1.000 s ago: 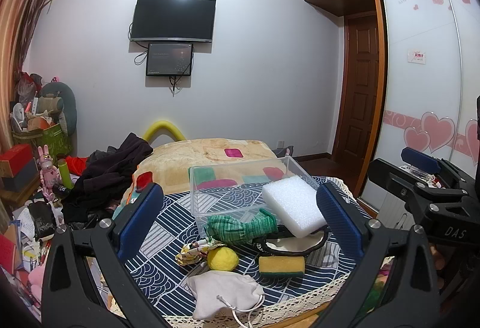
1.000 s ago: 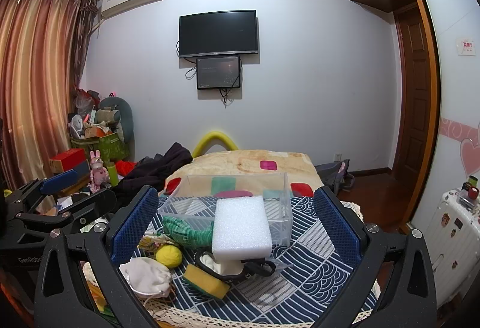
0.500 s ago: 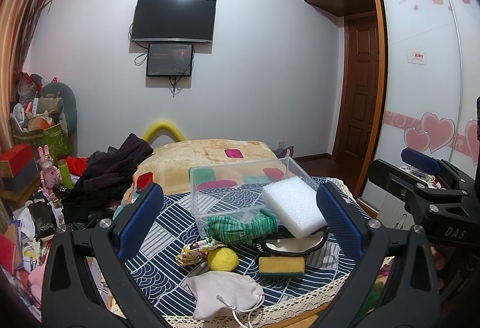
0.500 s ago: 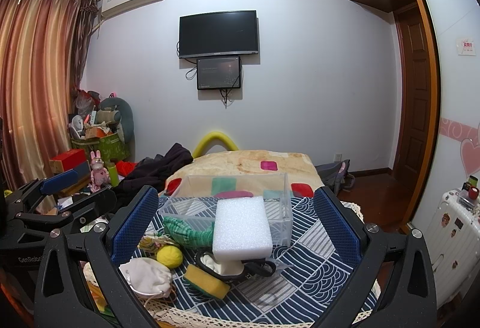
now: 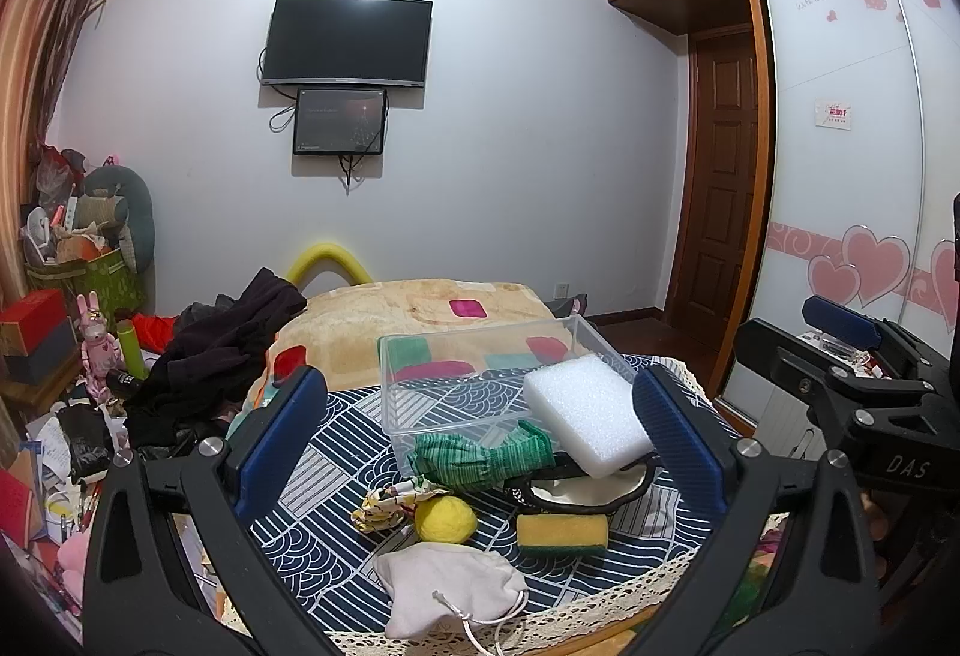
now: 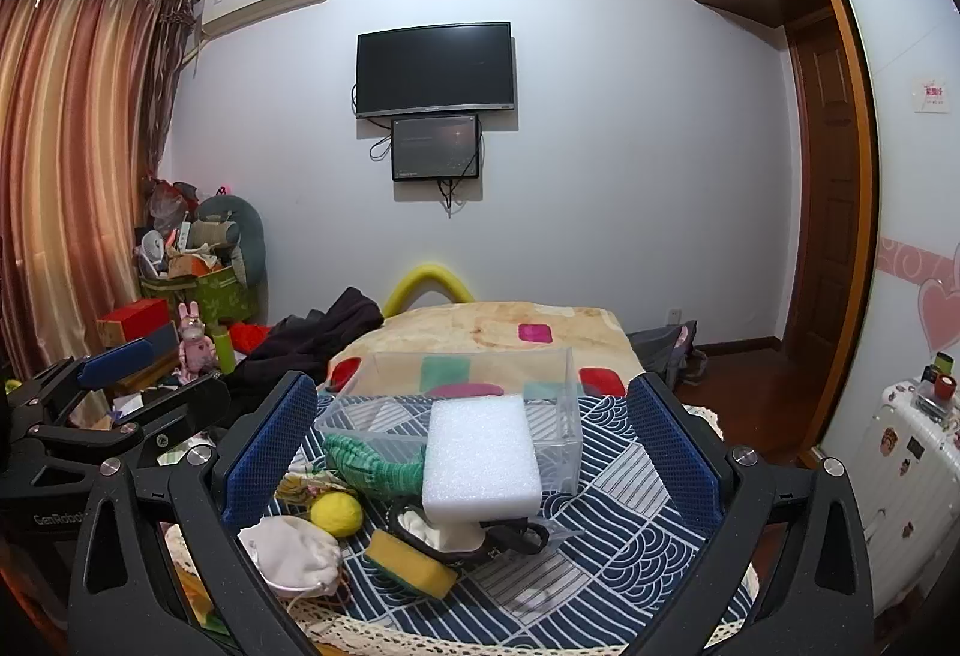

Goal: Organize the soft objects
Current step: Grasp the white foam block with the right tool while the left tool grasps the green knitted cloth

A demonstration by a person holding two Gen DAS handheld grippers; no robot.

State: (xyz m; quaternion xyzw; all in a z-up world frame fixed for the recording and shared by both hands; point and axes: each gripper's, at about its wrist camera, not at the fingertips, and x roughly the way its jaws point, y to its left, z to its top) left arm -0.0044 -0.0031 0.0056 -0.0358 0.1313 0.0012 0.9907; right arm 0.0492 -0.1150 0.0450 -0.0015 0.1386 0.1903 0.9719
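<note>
On the patterned tablecloth stands a clear plastic box, also in the right wrist view. In front of it lie a white foam block, a green cloth, a yellow ball, a yellow-green sponge, a white drawstring pouch and a black-rimmed white item under the foam. My left gripper and right gripper are both open, empty, held back above the table's near edge.
A bed with a beige blanket and dark clothes lies behind the table. Clutter and boxes fill the left side. A wardrobe with heart decals is on the right. A white suitcase stands at the right.
</note>
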